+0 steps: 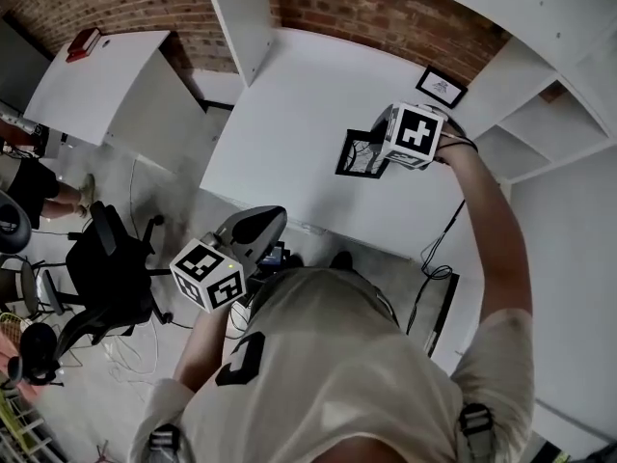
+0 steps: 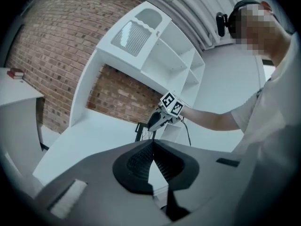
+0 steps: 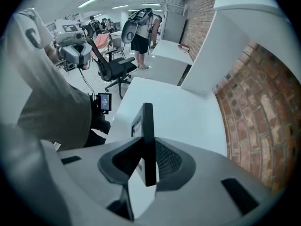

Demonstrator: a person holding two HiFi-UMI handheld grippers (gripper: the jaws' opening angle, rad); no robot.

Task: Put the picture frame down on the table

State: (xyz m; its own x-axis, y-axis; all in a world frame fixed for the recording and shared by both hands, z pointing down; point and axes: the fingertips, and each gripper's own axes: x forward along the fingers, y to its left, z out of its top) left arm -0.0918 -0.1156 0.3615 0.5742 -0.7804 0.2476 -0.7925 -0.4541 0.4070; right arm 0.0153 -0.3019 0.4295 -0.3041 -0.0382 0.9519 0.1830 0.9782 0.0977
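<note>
A black picture frame (image 1: 360, 154) hangs just above the white table (image 1: 280, 133), right of its middle. My right gripper (image 1: 381, 148) is shut on it from above and points steeply down. In the right gripper view the frame (image 3: 148, 126) stands edge-on between the pads, its lower end hidden by the jaws. My left gripper (image 1: 268, 220) hovers near the table's front edge, away from the frame. Its jaws meet at the tips (image 2: 151, 147) with nothing in them. The left gripper view shows the right gripper (image 2: 153, 122) with the frame (image 2: 140, 132) over the table.
A second small framed picture (image 1: 441, 87) lies at the table's back right near the brick wall. White shelving (image 1: 549, 114) stands to the right. An office chair (image 1: 106, 268) and another white table (image 1: 96, 85) are to the left. A cable (image 1: 439, 249) hangs at the table's right front.
</note>
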